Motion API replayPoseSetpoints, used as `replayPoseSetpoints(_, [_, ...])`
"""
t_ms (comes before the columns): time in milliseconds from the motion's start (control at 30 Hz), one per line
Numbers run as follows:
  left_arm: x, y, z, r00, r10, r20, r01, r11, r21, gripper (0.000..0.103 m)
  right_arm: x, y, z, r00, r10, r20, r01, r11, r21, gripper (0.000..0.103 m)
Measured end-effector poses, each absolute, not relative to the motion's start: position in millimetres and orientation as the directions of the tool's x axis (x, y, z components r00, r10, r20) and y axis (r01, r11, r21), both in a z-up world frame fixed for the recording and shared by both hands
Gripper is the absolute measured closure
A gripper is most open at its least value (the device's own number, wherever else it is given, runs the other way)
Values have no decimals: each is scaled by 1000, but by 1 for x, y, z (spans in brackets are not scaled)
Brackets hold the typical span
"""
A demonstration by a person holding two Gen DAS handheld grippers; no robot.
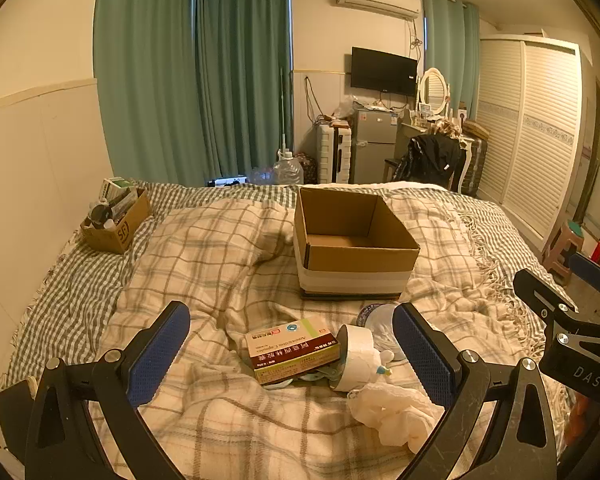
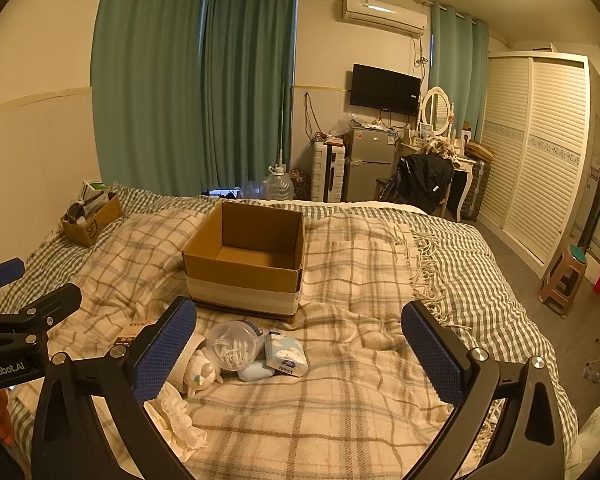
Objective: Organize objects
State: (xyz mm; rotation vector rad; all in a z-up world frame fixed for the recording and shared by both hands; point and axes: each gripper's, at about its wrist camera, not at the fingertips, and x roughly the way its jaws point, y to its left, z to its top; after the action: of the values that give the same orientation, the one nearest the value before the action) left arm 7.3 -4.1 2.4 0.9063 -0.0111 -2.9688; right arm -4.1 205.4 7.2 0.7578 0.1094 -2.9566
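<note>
Two grippers hover side by side above a bed covered by a plaid blanket (image 1: pixel 228 264), both angled downward with jaws spread wide and nothing between their blue pads. The left gripper (image 1: pixel 292 356) frames a small heap of clutter on the blanket: a medicine box (image 1: pixel 294 346) with a dark red side, lying tilted on top of other things, a roll of white tape (image 1: pixel 358 354) touching its right end, and a crumpled white cloth (image 1: pixel 392 412) just nearer the camera. The right gripper (image 2: pixel 300 354) looks at the same heap from the other side. There a clear plastic jar of cotton swabs (image 2: pixel 234 344) lies on its side, touching a pack of tissues (image 2: pixel 286 354), with a pale blue case (image 2: pixel 254 371) tucked below them and a small white figurine (image 2: pixel 200 372) by the left pad. Just beyond the heap stands an open, empty cardboard box (image 1: pixel 354 246). Far off at the bed's left edge sits a smaller carton (image 1: pixel 118 226) filled with odds and ends.
</note>
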Motion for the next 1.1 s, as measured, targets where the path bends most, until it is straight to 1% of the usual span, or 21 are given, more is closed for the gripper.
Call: replayPoseSetpoints(1100, [9, 0, 4, -829, -35, -559, 25, -999, 25, 0, 0, 207, 6, -874, -70, -481, 104, -994, -44, 0])
